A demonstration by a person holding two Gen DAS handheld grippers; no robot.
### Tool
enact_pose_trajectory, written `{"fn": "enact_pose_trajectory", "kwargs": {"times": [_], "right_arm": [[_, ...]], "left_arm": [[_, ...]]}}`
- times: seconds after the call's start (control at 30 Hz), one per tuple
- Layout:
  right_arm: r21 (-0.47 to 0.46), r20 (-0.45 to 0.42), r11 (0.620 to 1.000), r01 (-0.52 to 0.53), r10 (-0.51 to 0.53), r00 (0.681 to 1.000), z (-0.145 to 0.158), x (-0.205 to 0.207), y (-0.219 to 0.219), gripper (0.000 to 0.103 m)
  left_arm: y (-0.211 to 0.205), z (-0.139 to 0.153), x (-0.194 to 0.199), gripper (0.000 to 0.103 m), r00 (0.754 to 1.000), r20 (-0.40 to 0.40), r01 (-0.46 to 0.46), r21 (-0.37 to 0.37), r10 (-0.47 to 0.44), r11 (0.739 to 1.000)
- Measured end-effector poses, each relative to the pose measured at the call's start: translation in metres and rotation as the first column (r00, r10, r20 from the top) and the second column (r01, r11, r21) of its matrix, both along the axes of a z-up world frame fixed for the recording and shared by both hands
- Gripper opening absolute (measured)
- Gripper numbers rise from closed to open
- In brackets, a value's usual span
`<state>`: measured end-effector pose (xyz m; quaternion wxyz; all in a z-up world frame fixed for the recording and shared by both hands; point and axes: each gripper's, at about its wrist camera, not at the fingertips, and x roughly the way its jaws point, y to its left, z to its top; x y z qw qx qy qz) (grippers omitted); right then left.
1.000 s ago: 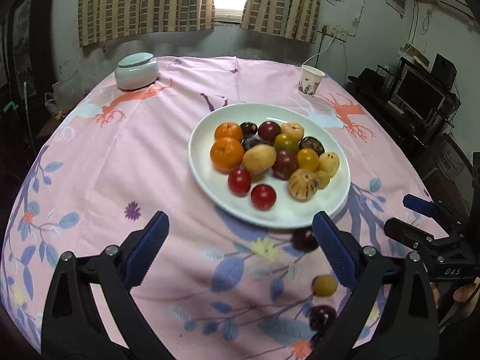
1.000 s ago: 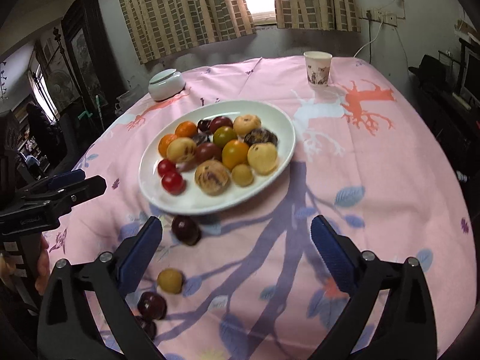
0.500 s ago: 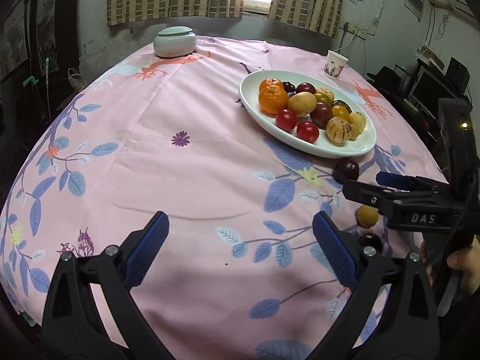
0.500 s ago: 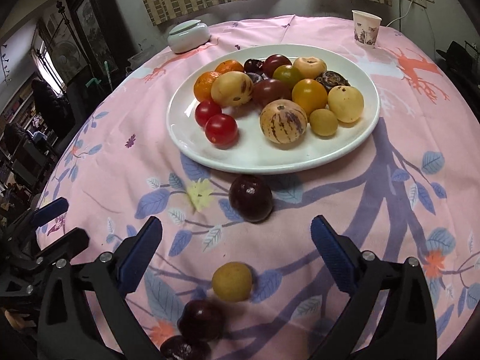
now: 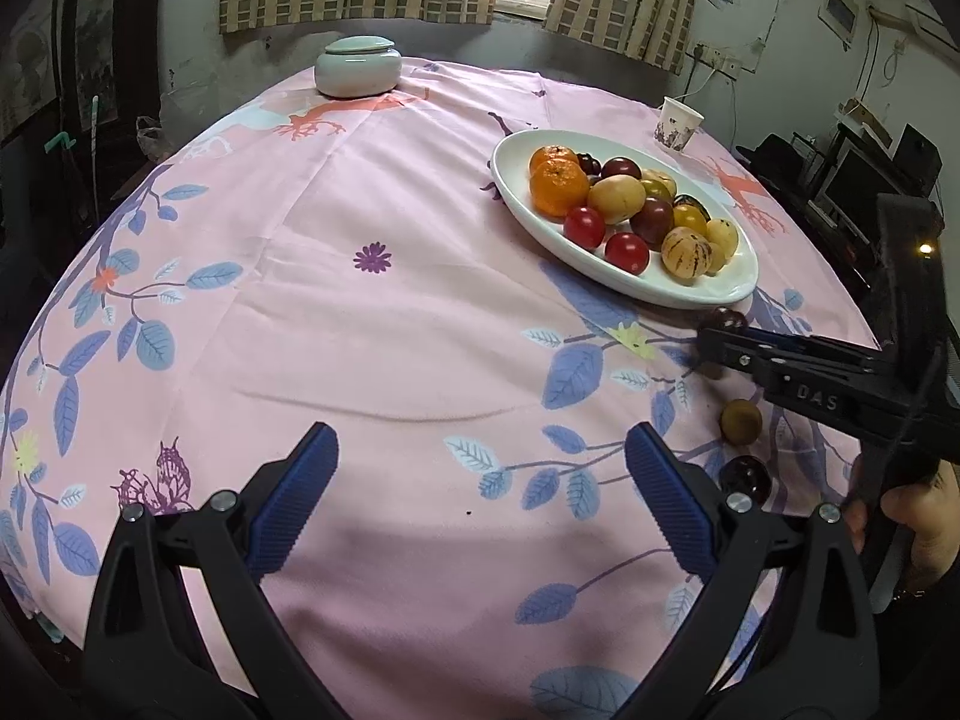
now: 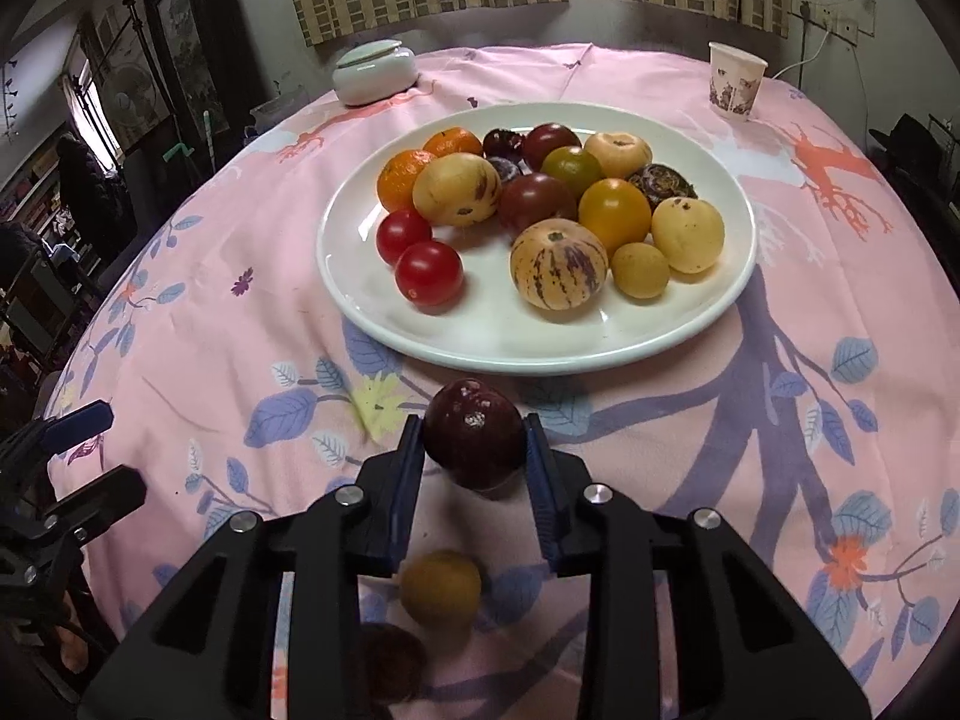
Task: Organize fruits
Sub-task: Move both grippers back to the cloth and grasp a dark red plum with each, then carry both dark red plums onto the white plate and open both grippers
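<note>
Right gripper (image 6: 474, 450) is closing, blue pads pinching the plum (image 6: 474, 441) just below the plate (image 6: 540, 354); left gripper (image 5: 480, 498) hangs spread wide, empty, left of the plate.

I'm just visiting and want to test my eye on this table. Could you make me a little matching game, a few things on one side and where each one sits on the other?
Things:
1. dark plum
2. paper cup
3. striped melon
4. lidded jar

Places:
A. on the white plate, near its front
B. far left on the cloth
C. between the blue pads of the right gripper, whose jaws are closing
D. far right on the cloth, beyond the plate

Pairs: 1-C, 2-D, 3-A, 4-B
</note>
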<state>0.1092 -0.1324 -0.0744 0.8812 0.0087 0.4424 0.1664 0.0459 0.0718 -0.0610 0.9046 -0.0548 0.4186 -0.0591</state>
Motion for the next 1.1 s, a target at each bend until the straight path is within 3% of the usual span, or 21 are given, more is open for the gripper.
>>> {"fn": "enact_pose_trajectory", "kwargs": {"times": [0.17, 0.37, 0.53, 0.73, 0.77, 0.8, 0.93, 1.0, 1.03, 1.1], "right_arm": [[0.01, 0.075, 1.0, 0.027, -0.028, 0.997, 0.023, -0.047, -0.027, 0.034], [0.052, 0.083, 0.995, 0.08, -0.084, 0.993, 0.022, -0.087, -0.067, 0.034], [0.08, 0.093, 0.993, 0.084, -0.092, 0.991, 0.022, -0.101, -0.088, 0.034], [0.108, 0.107, 0.992, 0.069, -0.08, 0.991, 0.024, -0.109, -0.101, 0.034], [0.113, 0.11, 0.991, 0.067, -0.08, 0.991, 0.024, -0.11, -0.102, 0.034], [0.12, 0.112, 0.991, 0.067, -0.08, 0.99, 0.024, -0.111, -0.104, 0.034], [0.139, 0.111, 0.988, 0.068, -0.084, 0.99, 0.023, -0.112, -0.108, 0.034], [0.143, 0.112, 0.988, 0.066, -0.082, 0.99, 0.023, -0.113, -0.107, 0.034], [0.144, 0.112, 0.988, 0.065, -0.081, 0.99, 0.023, -0.113, -0.106, 0.034], [0.143, 0.115, 0.988, 0.059, -0.076, 0.99, 0.025, -0.114, -0.103, 0.034]], "left_arm": [[-0.019, 0.0, -0.001, 0.098, 0.999, -0.013, 0.041, 0.023, -0.041, 0.999], [-0.07, -0.004, -0.005, 0.098, 0.987, -0.044, 0.155, 0.037, -0.153, 0.987], [-0.115, -0.014, -0.009, 0.098, 0.973, -0.075, 0.223, 0.063, -0.218, 0.973], [-0.136, -0.027, -0.005, 0.097, 0.97, -0.119, 0.224, 0.077, -0.214, 0.972], [-0.137, -0.029, -0.004, 0.091, 0.969, -0.124, 0.222, 0.072, -0.212, 0.972], [-0.138, -0.031, -0.003, 0.078, 0.968, -0.134, 0.223, 0.067, -0.212, 0.973], [-0.139, -0.032, -0.003, 0.063, 0.973, -0.12, 0.206, 0.092, -0.195, 0.974], [-0.135, -0.027, -0.003, 0.031, 0.968, -0.114, 0.227, 0.022, -0.223, 0.974], [-0.136, -0.026, -0.004, 0.031, 0.965, -0.118, 0.238, 0.002, -0.236, 0.971], [-0.137, -0.025, -0.007, 0.031, 0.966, -0.112, 0.239, 0.032, -0.234, 0.971]]}}
